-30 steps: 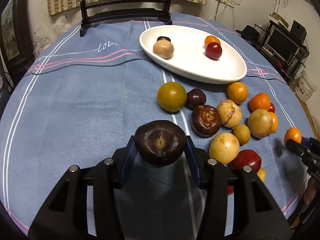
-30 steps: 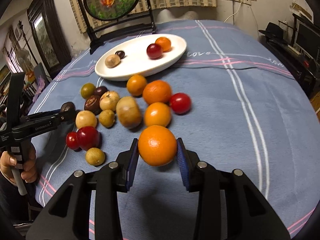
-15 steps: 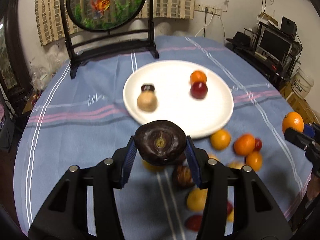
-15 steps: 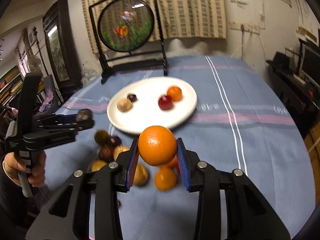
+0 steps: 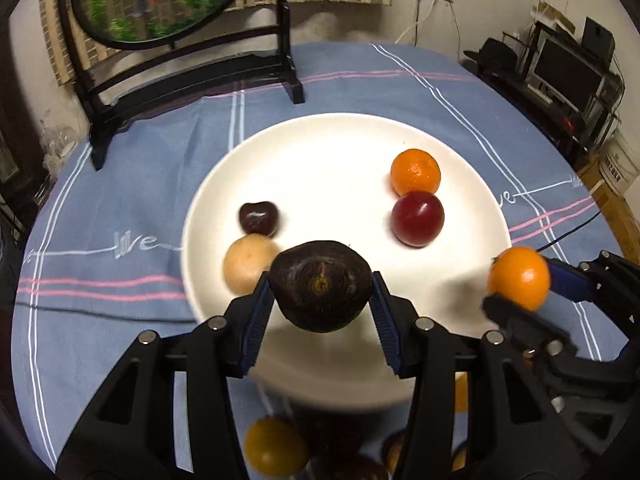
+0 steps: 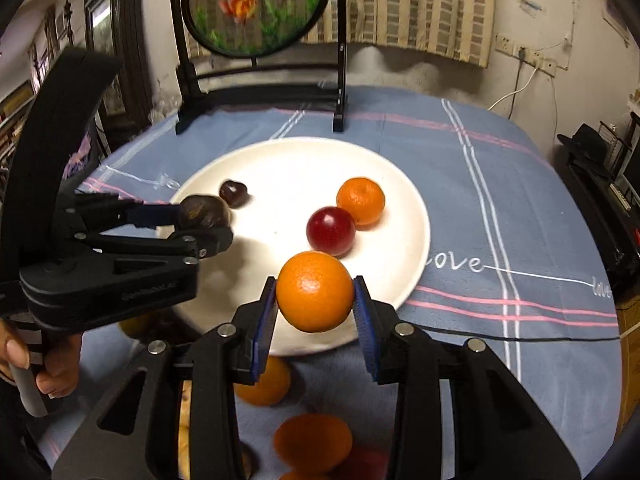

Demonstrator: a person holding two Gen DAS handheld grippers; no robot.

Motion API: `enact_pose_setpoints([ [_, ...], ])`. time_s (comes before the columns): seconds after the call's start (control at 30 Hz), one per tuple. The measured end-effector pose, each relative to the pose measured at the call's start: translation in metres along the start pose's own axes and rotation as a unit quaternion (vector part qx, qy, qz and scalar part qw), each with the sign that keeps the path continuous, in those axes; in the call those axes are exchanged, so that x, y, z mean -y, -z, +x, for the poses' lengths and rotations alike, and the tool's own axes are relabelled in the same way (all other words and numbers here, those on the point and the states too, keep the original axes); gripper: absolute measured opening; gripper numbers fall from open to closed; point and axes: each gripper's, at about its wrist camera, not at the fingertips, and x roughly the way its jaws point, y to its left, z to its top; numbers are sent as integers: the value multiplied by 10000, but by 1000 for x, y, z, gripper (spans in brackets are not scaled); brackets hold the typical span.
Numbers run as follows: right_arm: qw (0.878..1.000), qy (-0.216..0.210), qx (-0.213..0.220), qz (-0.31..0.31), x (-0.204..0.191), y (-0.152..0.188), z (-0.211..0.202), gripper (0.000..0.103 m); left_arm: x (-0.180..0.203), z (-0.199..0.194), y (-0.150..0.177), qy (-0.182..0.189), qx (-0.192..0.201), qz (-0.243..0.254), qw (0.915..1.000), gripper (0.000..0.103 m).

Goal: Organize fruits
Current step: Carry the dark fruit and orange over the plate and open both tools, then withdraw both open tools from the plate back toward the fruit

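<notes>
Two views. Left wrist: left gripper [image 5: 322, 294] pinching dark purple fruit [image 5: 322, 286] over near rim of white plate [image 5: 332, 152], four fruits on it. Right wrist: right gripper [image 6: 315, 300] pinching orange [image 6: 315, 291] above plate's near edge; blue tablecloth [image 6: 500, 200] beneath

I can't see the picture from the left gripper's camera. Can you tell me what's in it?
The left gripper holds a dark purple fruit over a white plate. The plate carries an orange, a red fruit, a tan fruit and a small dark one. At right, the right gripper brings another orange.
</notes>
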Motion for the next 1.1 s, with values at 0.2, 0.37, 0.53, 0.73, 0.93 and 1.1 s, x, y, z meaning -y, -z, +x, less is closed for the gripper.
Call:
enact_pose_setpoints([
  [0.2,9996,182,-165,-124,3,-6,24,37,2,25,-11,-106,-73,10,9999,49],
  [0.37,9991,259,-303,-149,5,-10,41,42,3,34,-18,-89,-30,-52,9999,61],
  [0.53,9993,321,99,-138,7,-7,26,62,4,11,-20,17,461,-113,9989,85],
  [0.73,9983,469,278,-209,8,7,-12,62,-9,-27,-6,-163,648,-173,9976,88],
  [0.93,9967,513,605,158,24,39,-67,62,-30,-61,30,-357,599,-335,9970,88],
  [1.1,9959,483,481,596,34,81,-94,62,-38,-86,68,-557,617,-475,9954,89],
])
